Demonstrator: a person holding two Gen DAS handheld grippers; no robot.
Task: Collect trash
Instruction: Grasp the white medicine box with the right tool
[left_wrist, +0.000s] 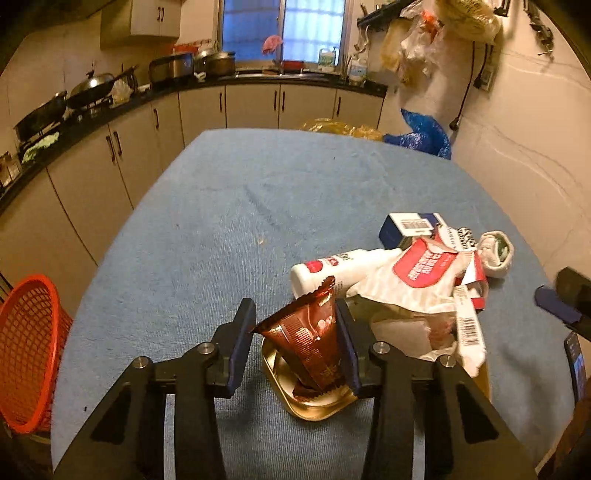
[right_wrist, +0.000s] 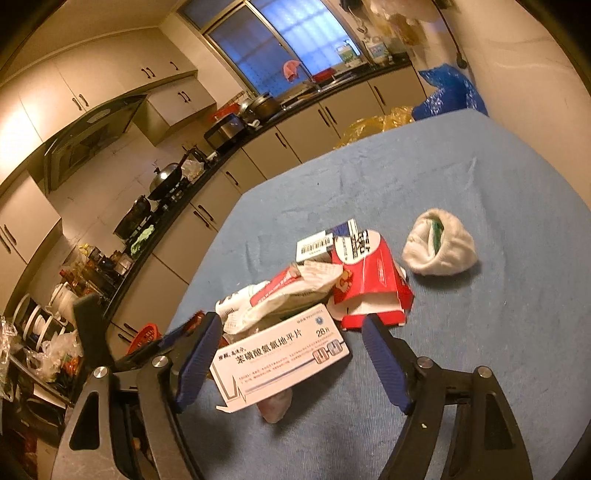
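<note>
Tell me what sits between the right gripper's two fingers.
In the right wrist view, the white medicine box lies between the right gripper fingers, near the left one; the gripper is open, the right finger clear of it.

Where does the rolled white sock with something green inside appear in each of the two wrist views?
Left wrist view: the white sock lies at the right, at the far right end of the trash pile, touching the red and white packaging.
Right wrist view: the white sock lies right of centre, alone on the blue tablecloth, apart from the pile.
Shared landmark: the barcoded box, left of the sock in both views.
</note>
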